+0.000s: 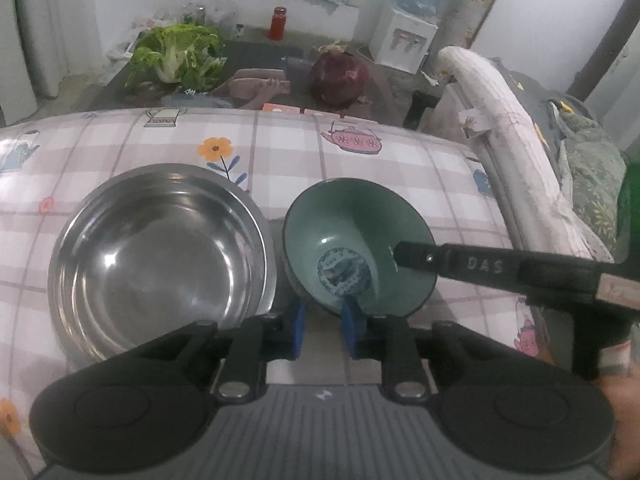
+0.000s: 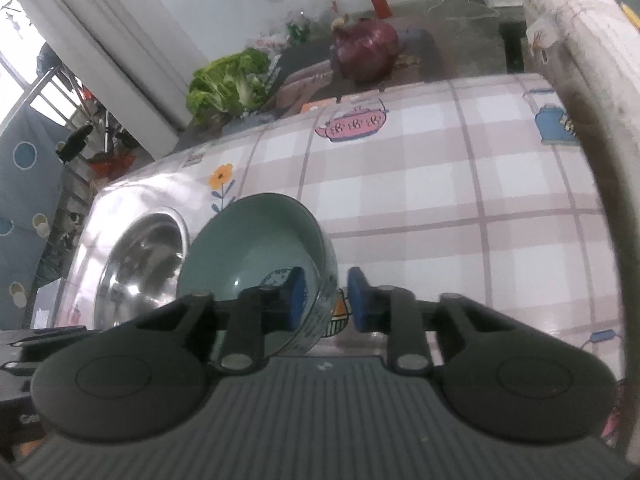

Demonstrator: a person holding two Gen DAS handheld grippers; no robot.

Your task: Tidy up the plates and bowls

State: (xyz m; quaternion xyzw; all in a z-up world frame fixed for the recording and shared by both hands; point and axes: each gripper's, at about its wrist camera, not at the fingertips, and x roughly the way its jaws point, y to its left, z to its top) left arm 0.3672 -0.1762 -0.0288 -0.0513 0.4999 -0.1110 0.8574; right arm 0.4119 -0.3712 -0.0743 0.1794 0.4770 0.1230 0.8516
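Note:
A green ceramic bowl (image 1: 356, 240) with a blue pattern on its bottom stands tilted on the checked tablecloth (image 1: 280, 148), right of a wide steel bowl (image 1: 160, 256). My left gripper (image 1: 324, 330) straddles the green bowl's near rim, its right pad inside the bowl, with a gap still showing. My right gripper (image 2: 325, 300) straddles the same bowl (image 2: 256, 248) at its right wall, left pad inside, right pad outside and apart from the wall. Its finger (image 1: 448, 262) reaches in from the right in the left wrist view. The steel bowl (image 2: 140, 264) lies left.
Beyond the table's far edge are a lettuce head (image 1: 176, 56), a large red cabbage (image 1: 340, 76) and a red bottle (image 1: 278, 22). A padded rail (image 1: 504, 120) runs along the table's right side. A water dispenser (image 1: 404, 36) stands at the back.

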